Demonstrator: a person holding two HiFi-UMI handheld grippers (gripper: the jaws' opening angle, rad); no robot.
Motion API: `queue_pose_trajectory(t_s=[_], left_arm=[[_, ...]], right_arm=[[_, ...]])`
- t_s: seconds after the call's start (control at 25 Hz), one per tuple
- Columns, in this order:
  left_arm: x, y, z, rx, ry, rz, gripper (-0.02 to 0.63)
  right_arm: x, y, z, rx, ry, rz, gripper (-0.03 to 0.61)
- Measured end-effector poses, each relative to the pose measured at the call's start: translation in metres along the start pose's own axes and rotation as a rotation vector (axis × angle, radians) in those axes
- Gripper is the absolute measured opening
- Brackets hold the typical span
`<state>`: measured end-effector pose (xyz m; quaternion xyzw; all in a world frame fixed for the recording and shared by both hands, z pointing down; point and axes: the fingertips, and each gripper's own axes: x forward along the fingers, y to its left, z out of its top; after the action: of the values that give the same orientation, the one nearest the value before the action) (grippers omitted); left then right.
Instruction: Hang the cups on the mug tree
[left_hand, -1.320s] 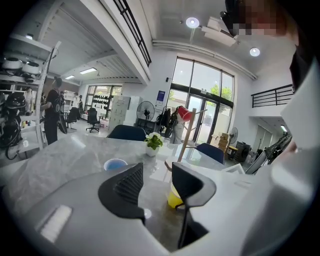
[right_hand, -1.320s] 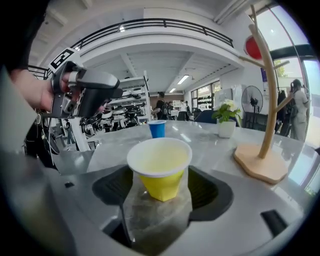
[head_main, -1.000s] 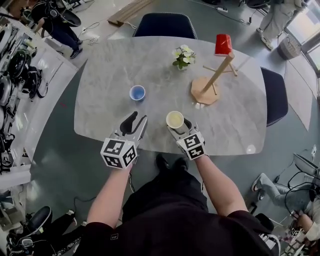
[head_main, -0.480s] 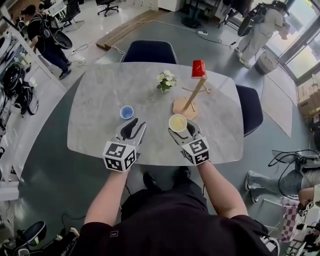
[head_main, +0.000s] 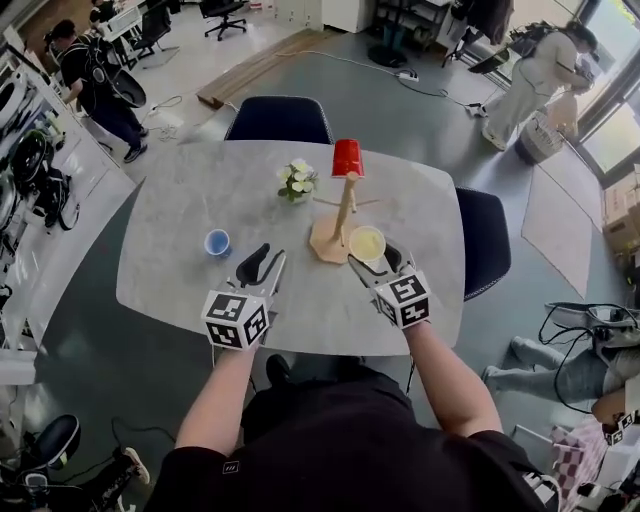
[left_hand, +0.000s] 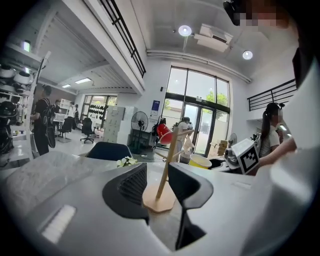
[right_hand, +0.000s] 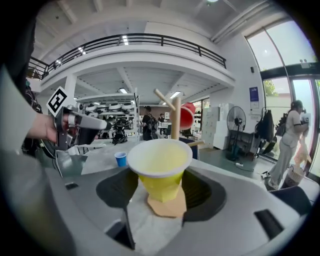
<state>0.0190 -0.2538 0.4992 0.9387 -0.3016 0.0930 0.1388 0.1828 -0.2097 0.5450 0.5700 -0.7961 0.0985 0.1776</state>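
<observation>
A wooden mug tree (head_main: 343, 212) stands on the grey marble table (head_main: 200, 190), with a red cup (head_main: 347, 158) upside down on its top peg. My right gripper (head_main: 372, 252) is shut on a yellow cup (head_main: 367, 243), held upright and lifted just right of the tree's base. In the right gripper view the yellow cup (right_hand: 160, 167) sits between the jaws in front of the tree (right_hand: 175, 117). A small blue cup (head_main: 217, 243) stands on the table to the left. My left gripper (head_main: 258, 267) hovers open and empty right of the blue cup, with the tree (left_hand: 167, 165) straight ahead of it.
A small pot of white flowers (head_main: 297, 180) stands left of the tree. Dark blue chairs are at the far side (head_main: 278, 118) and the right end (head_main: 482, 240) of the table. People stand in the room behind, away from the table.
My right gripper has carried the yellow cup forward and right, up to the mug tree's base. The left gripper has stayed near the table's front, right of the blue cup.
</observation>
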Motion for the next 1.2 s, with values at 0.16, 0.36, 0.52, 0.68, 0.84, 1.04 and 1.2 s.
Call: queue_pose_trajectory(t_s=[0.16,0.36,0.52,0.68,0.84,1.04,1.2], left_arm=[[0.020,-0.023,0.014,-0.015,-0.019,0.077,0.135],[0.030,-0.038,0.028,-0.020,-0.021,0.159,0.126],[0.032,-0.039,0.030,-0.005,0.004,0.177,0.126],[0.033,-0.028,0.032,0.013,0.015,0.187,0.126],[0.029,-0.019,0.027,-0.025,0.012,0.175,0.126],[0.028,-0.006,0.022,-0.041,0.021,0.164,0.124],[0.027,0.000,0.021,-0.047,0.025,0.153,0.117]], right_arm=[[-0.006,-0.042,-0.005,0.006,0.013,0.034,0.281],[-0.002,-0.074,-0.012,-0.009,0.041,0.091,0.281],[0.004,-0.088,-0.022,-0.027,0.100,0.097,0.281],[0.021,-0.097,-0.008,-0.096,0.104,0.082,0.281],[0.033,-0.098,-0.012,-0.139,0.136,0.072,0.281],[0.033,-0.102,-0.008,-0.163,0.153,0.047,0.281],[0.029,-0.104,0.007,-0.305,0.167,0.035,0.281]])
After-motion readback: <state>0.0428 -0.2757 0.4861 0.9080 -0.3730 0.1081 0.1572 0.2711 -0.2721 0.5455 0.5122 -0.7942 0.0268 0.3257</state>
